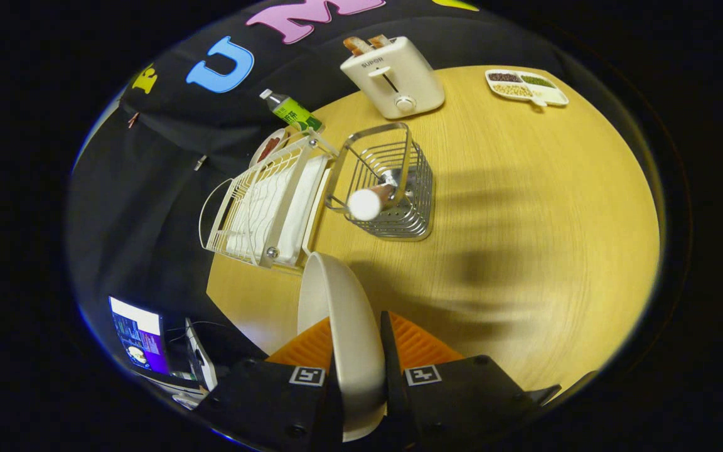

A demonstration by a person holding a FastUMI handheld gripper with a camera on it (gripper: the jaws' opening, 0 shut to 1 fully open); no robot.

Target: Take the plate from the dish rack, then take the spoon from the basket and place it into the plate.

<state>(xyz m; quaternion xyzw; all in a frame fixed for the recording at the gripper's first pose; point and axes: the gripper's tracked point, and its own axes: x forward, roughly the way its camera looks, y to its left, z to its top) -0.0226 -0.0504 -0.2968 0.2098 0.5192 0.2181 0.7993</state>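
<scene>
A white plate (339,314) stands on edge between my two fingers, and my gripper (356,342) is shut on its rim, holding it above the wooden table (524,220). Beyond the fingers lies the white wire dish rack (267,207), which holds no dishes. To the right of the rack stands a metal wire basket (393,182). In it leans the spoon (371,199), its pale rounded end pointing toward me.
A cream toaster (394,78) with bread slices stands behind the basket. A green-labelled bottle (291,112) and a small dish (268,147) sit behind the rack. A divided tray of beans (526,86) lies at the far right. A monitor (139,336) glows below the table's left edge.
</scene>
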